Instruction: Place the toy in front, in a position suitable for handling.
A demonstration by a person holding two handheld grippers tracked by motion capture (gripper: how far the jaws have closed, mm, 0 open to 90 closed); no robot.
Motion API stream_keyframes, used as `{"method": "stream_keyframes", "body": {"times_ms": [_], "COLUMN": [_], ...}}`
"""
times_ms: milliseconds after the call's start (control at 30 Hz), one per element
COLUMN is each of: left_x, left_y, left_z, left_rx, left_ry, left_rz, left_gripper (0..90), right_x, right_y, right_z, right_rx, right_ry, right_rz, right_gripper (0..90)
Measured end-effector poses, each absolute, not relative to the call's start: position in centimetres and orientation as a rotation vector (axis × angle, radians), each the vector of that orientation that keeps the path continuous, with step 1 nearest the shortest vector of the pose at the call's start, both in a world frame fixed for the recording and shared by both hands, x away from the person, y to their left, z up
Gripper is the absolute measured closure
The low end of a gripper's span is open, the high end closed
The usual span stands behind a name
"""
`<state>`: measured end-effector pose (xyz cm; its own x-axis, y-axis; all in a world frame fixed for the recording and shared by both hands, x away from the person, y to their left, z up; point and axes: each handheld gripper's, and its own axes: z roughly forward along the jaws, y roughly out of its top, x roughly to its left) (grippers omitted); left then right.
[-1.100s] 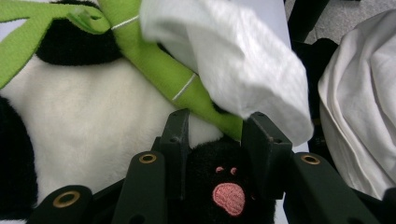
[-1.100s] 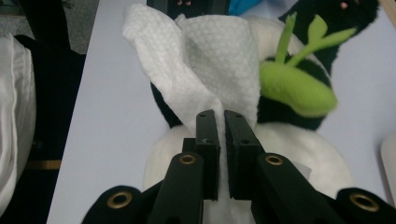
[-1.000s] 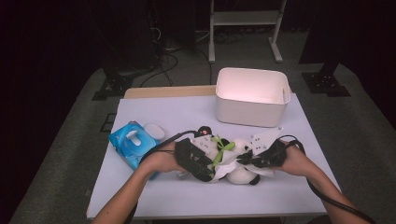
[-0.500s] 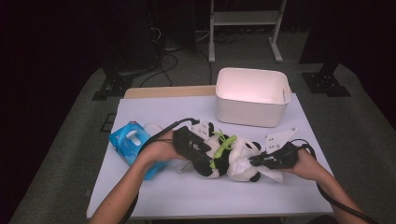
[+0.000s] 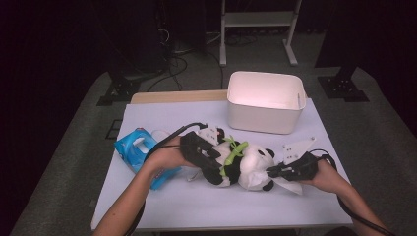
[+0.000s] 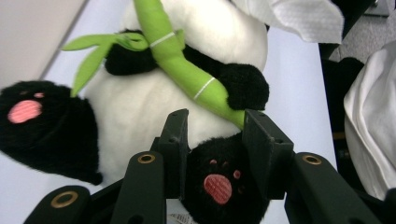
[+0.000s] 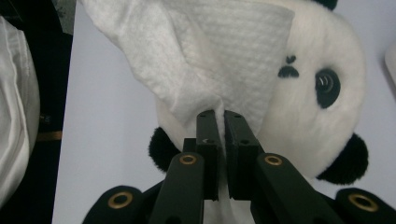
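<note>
The left tool (image 6: 212, 135) is clamping the plush panda (image 5: 241, 164) by a black hind paw (image 6: 219, 186), near the worktop's front edge (image 5: 216, 223); the right tool (image 7: 219, 119), jaws pinched on a white wipe (image 7: 219, 51), is pressing it to the face. Judging by this, wiping is underway; next, a steady stroke across the head.

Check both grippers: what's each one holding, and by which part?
Left gripper clamps the black-and-white plush panda by one black foot. Right gripper pinches the white paper wipe at a bunched edge, over the panda's head.
</note>
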<state>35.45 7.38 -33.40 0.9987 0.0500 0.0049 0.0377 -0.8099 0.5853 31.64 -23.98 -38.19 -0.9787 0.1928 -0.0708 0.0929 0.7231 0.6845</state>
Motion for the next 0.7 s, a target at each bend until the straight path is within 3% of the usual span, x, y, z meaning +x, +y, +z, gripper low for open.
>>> {"method": "stream_keyframes", "body": {"times_ms": [433,700], "left_x": [35.2,34.9], "left_y": [7.5,7.6], "left_z": [-34.4,-34.6], "left_rx": [2.526,2.518], "left_ry": [0.067,0.065], "left_rz": [-0.011,-0.019], "left_gripper": [60.3,60.1], "right_x": [32.9,32.5], "right_y": [-17.6,-19.1], "right_z": [-35.5,-36.1], "right_rx": [0.027,0.069], "right_ry": [2.758,2.756], "right_rz": [1.12,1.135], "right_gripper": [84.5,84.5]}}
